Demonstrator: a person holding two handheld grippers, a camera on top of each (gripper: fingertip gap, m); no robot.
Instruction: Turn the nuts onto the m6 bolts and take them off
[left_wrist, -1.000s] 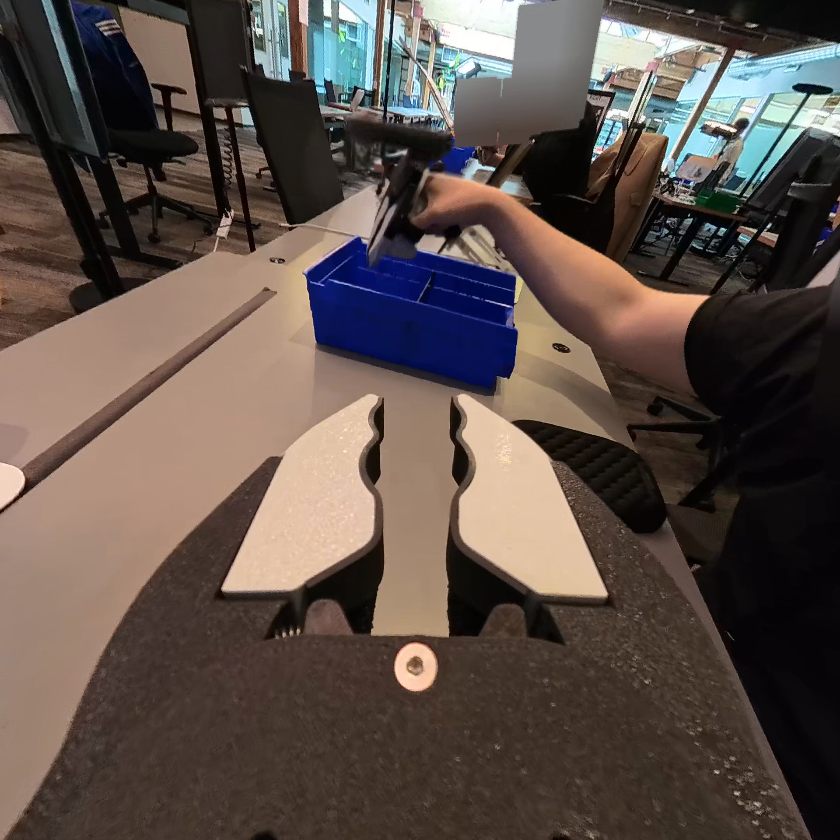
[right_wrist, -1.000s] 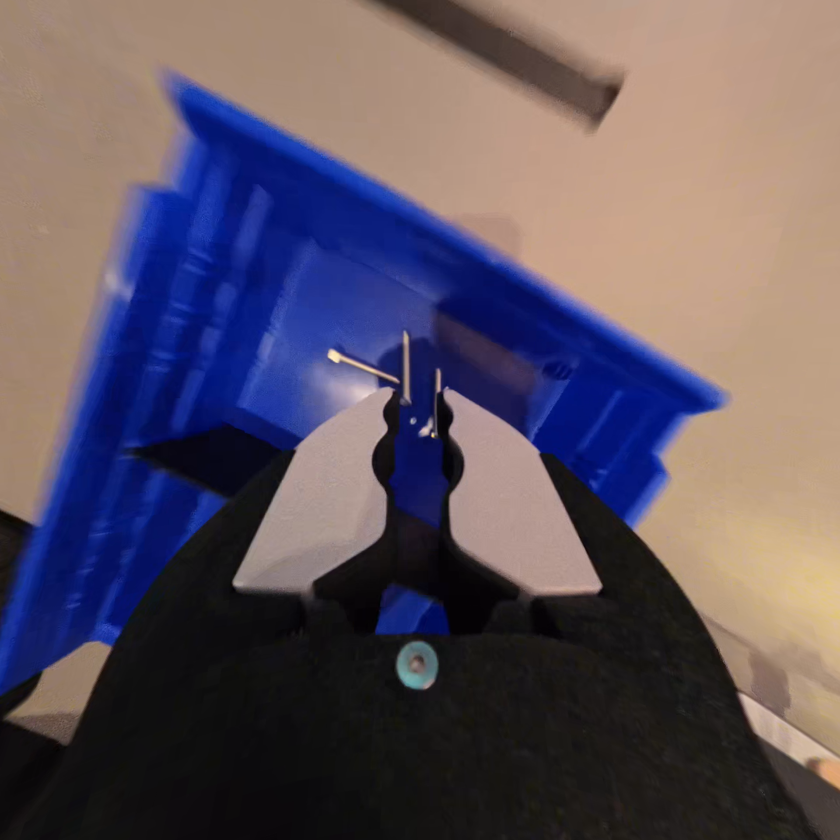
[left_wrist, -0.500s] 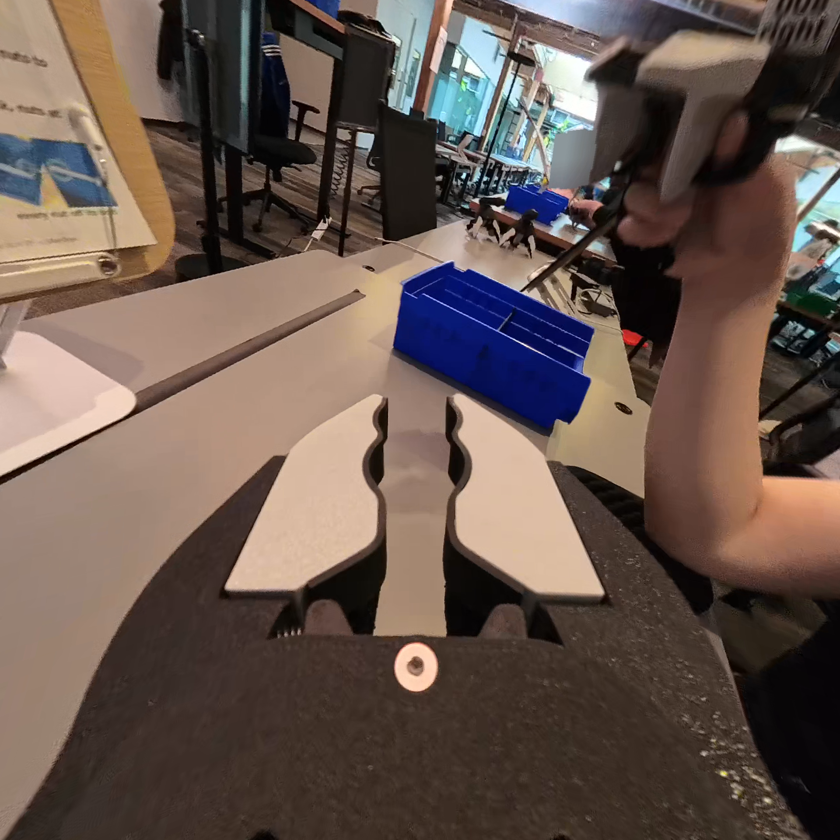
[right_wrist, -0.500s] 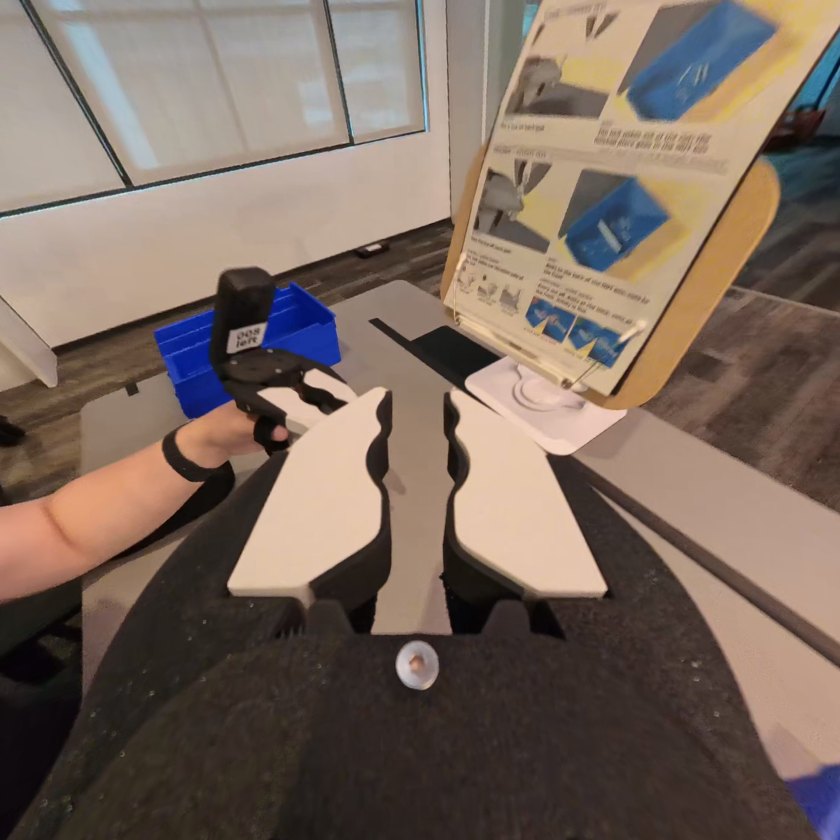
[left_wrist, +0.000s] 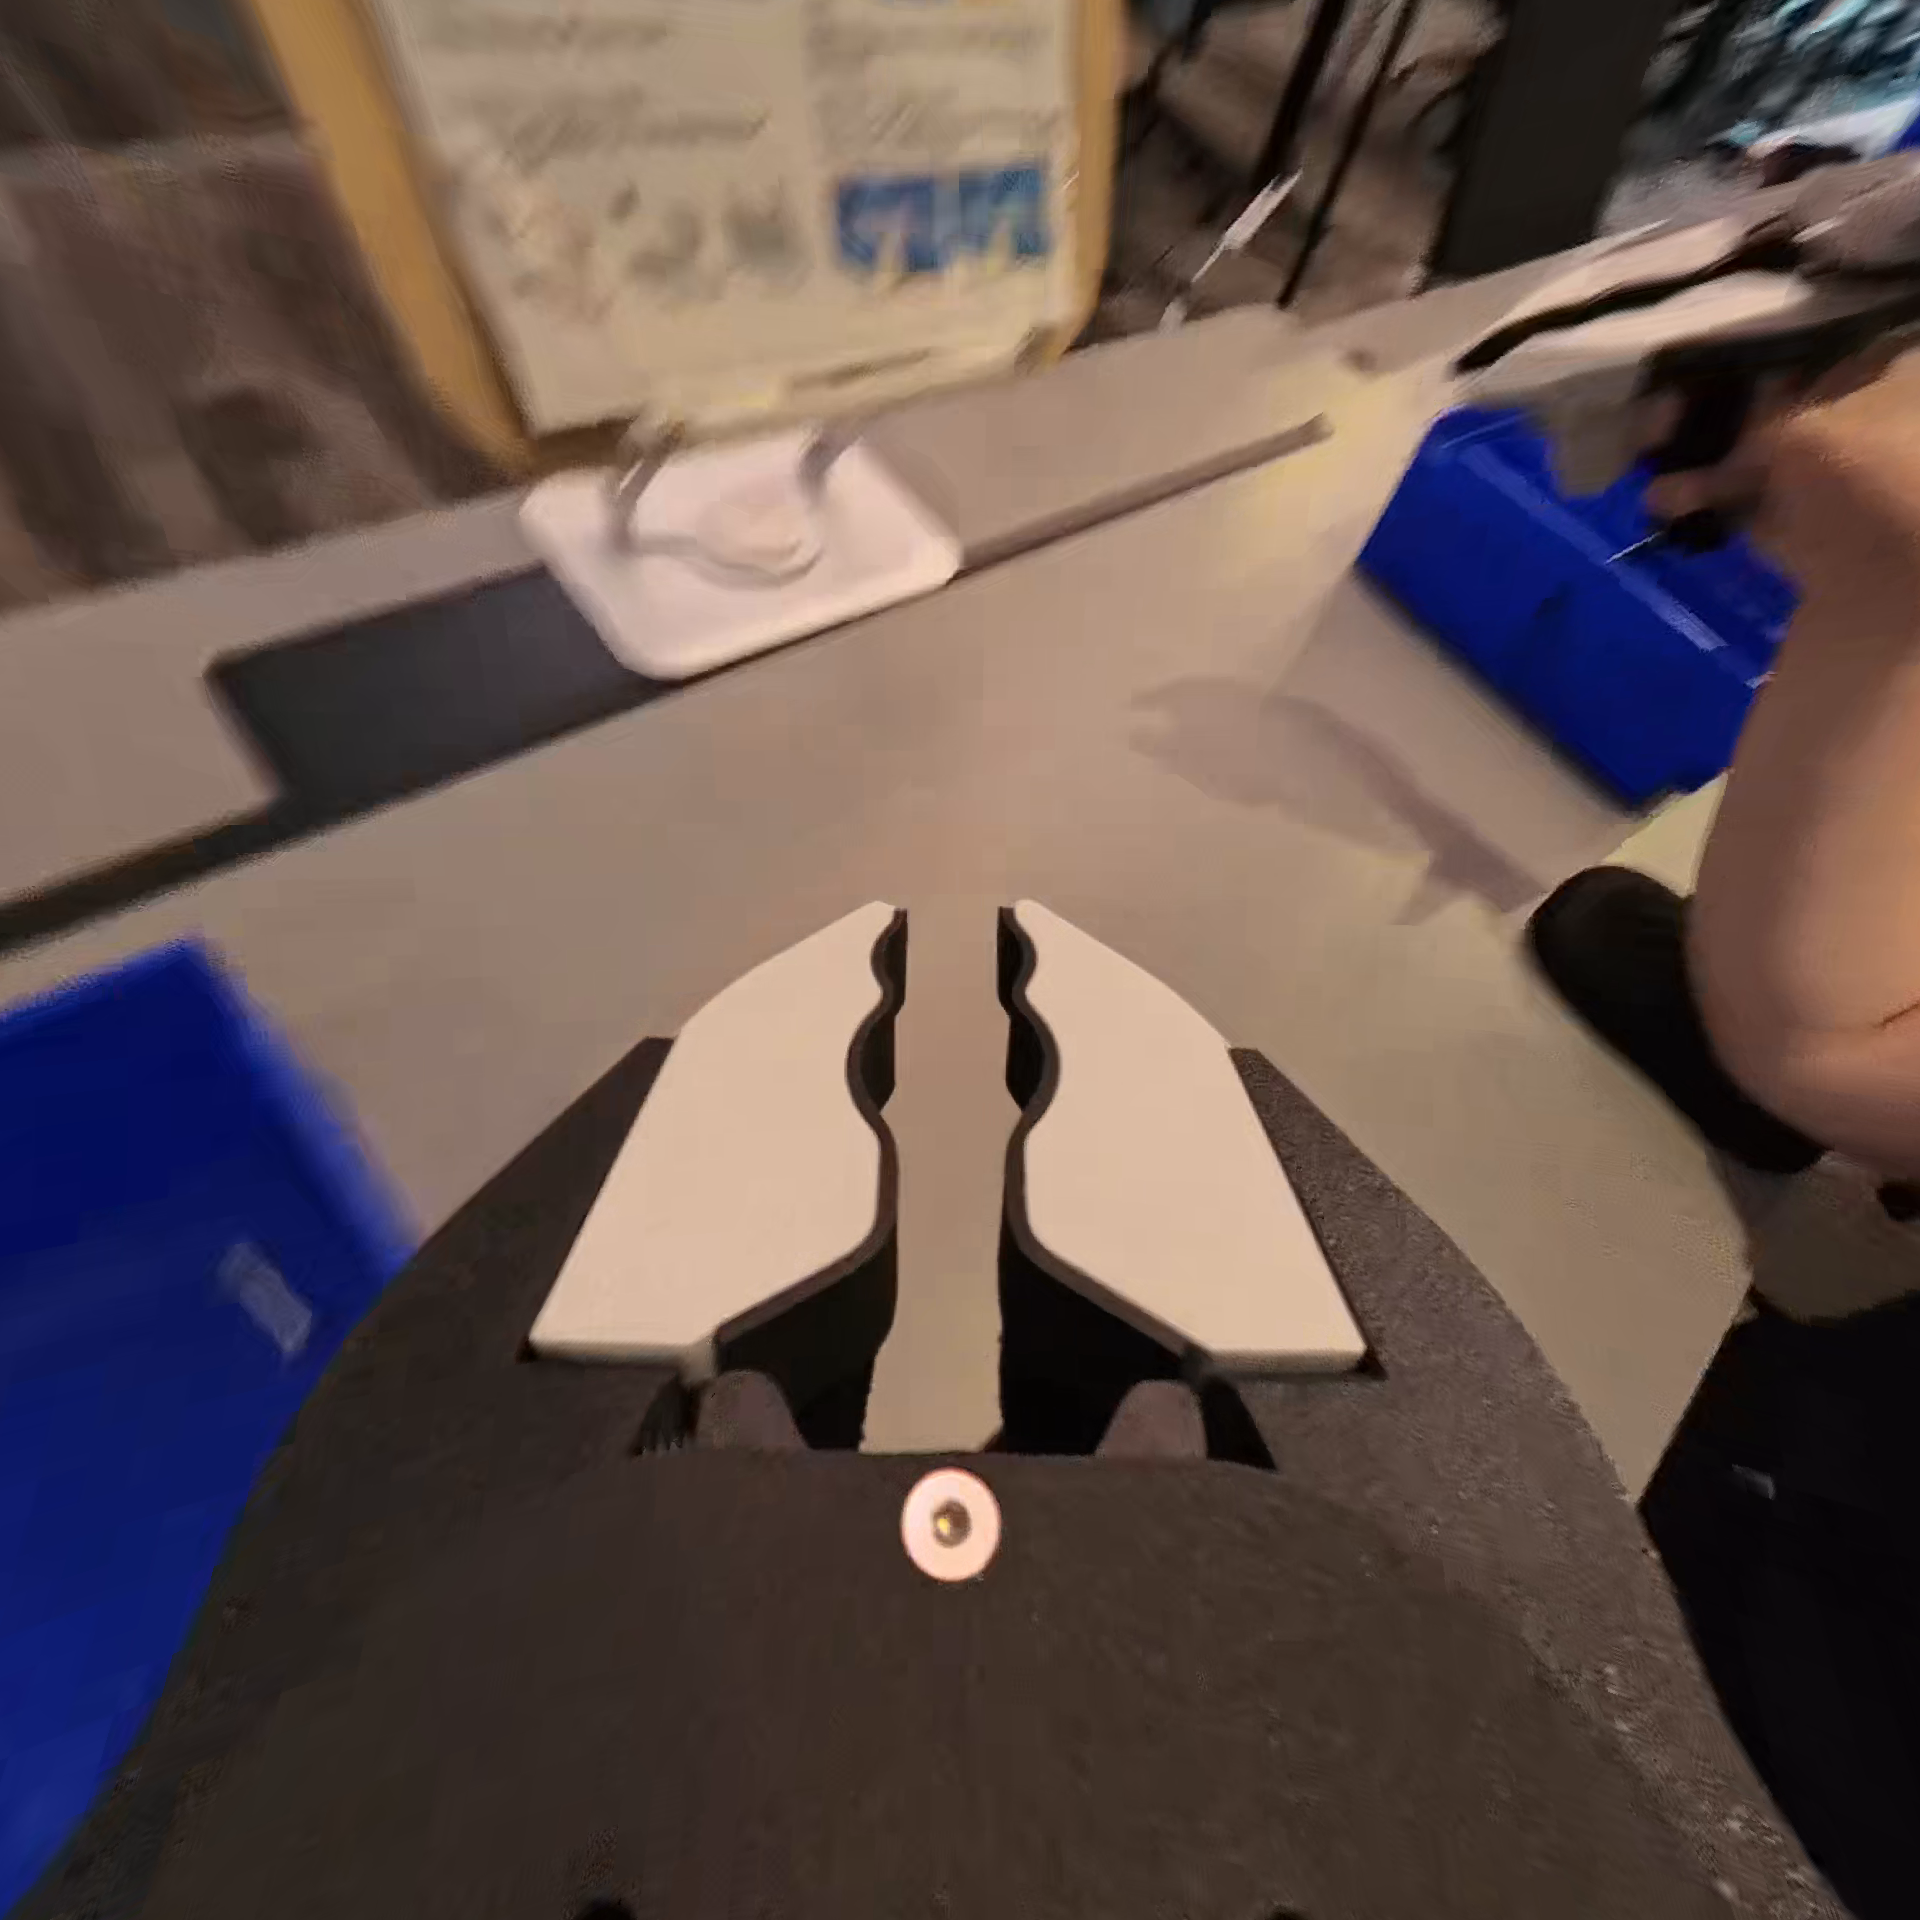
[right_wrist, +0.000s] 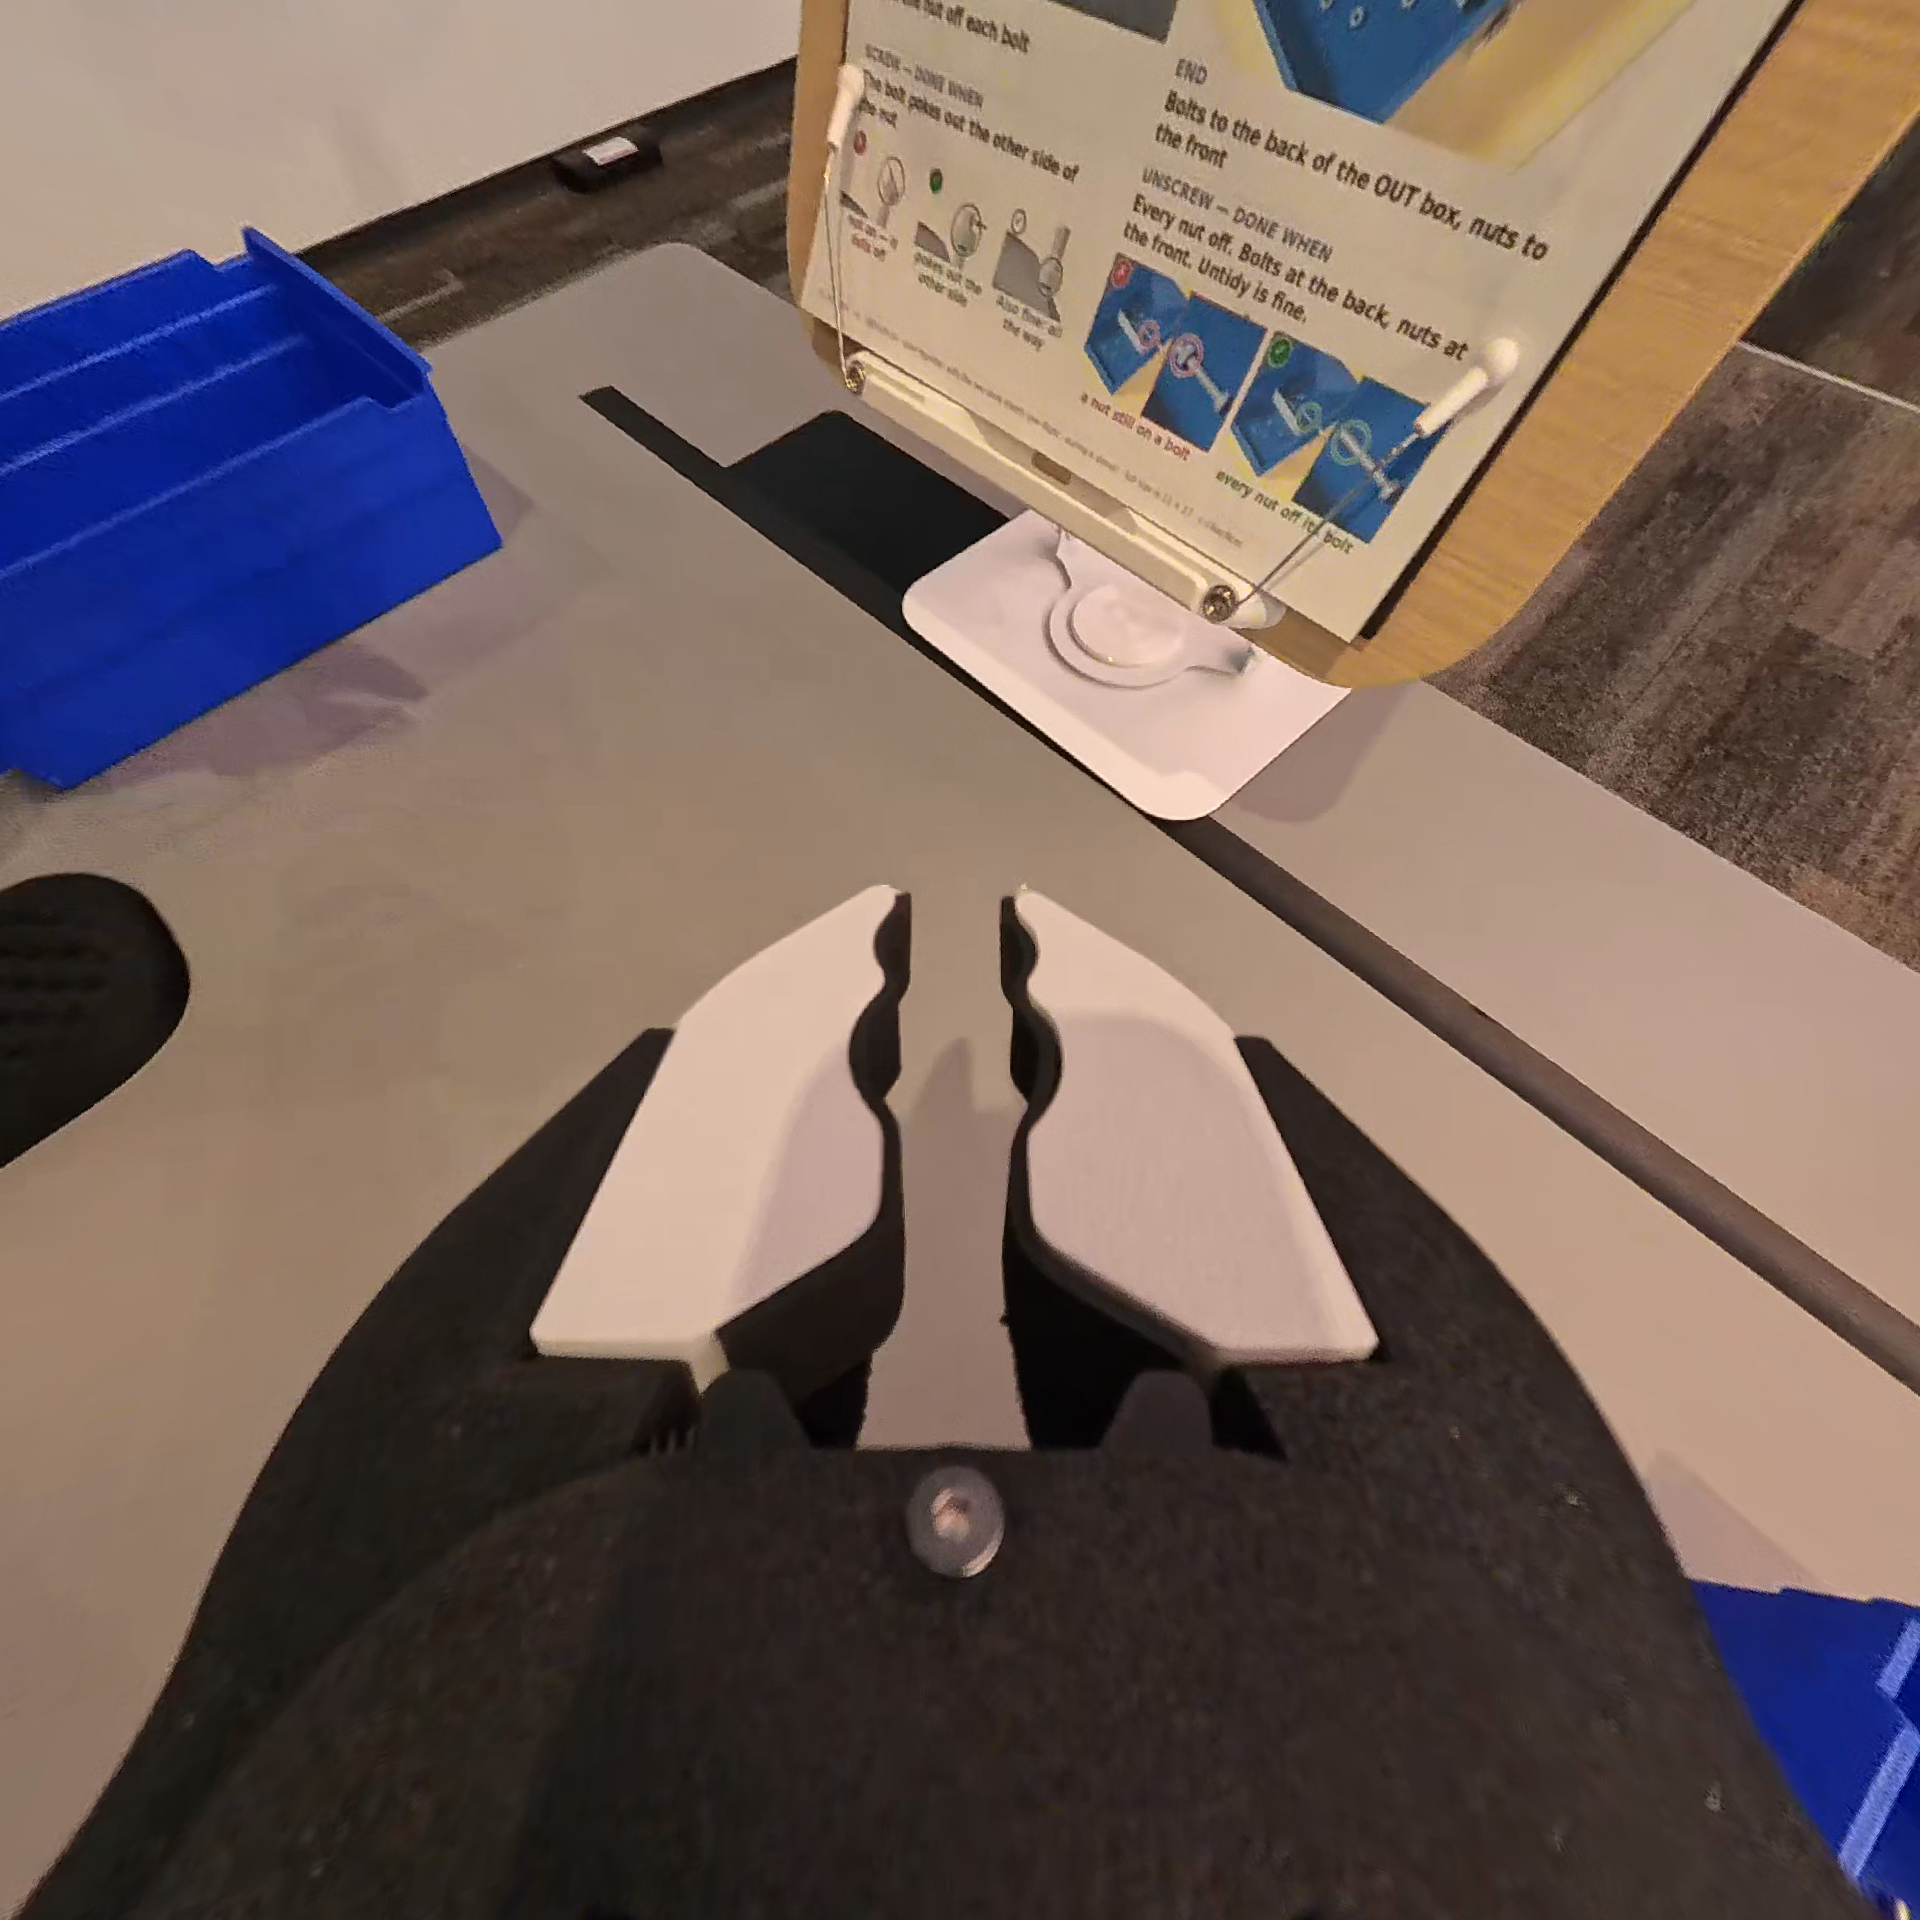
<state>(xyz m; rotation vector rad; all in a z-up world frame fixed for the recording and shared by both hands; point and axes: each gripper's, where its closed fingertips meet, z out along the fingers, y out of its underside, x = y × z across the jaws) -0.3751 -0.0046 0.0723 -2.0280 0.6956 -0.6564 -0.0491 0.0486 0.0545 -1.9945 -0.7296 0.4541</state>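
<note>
No nut or bolt shows in either view. My left gripper (left_wrist: 951, 914) is open and empty, low over the grey table (left_wrist: 935, 779); this view is blurred by motion. My right gripper (right_wrist: 956, 902) is open and empty over the same table (right_wrist: 623, 831). It also shows in the left wrist view (left_wrist: 1662, 301), held in a hand at the upper right, above a blue bin (left_wrist: 1558, 613). A second blue bin (left_wrist: 156, 1195) lies at the left; its inside is hidden. In the right wrist view, one blue bin (right_wrist: 208, 520) stands at the left and a bin corner (right_wrist: 1829, 1704) at the bottom right.
An instruction board (right_wrist: 1247, 260) on a white base (right_wrist: 1122, 686) stands at the table's far edge, and shows blurred in the left wrist view (left_wrist: 748, 208). A dark groove (right_wrist: 1558, 1122) runs along the table. A black pad (right_wrist: 73, 987) lies at the left. My right fingertips sit around 35 cm from my left ones.
My right gripper has come up out of the blue bin with bolts and swung to face the board. My left gripper has swung left, from that bin toward the board.
</note>
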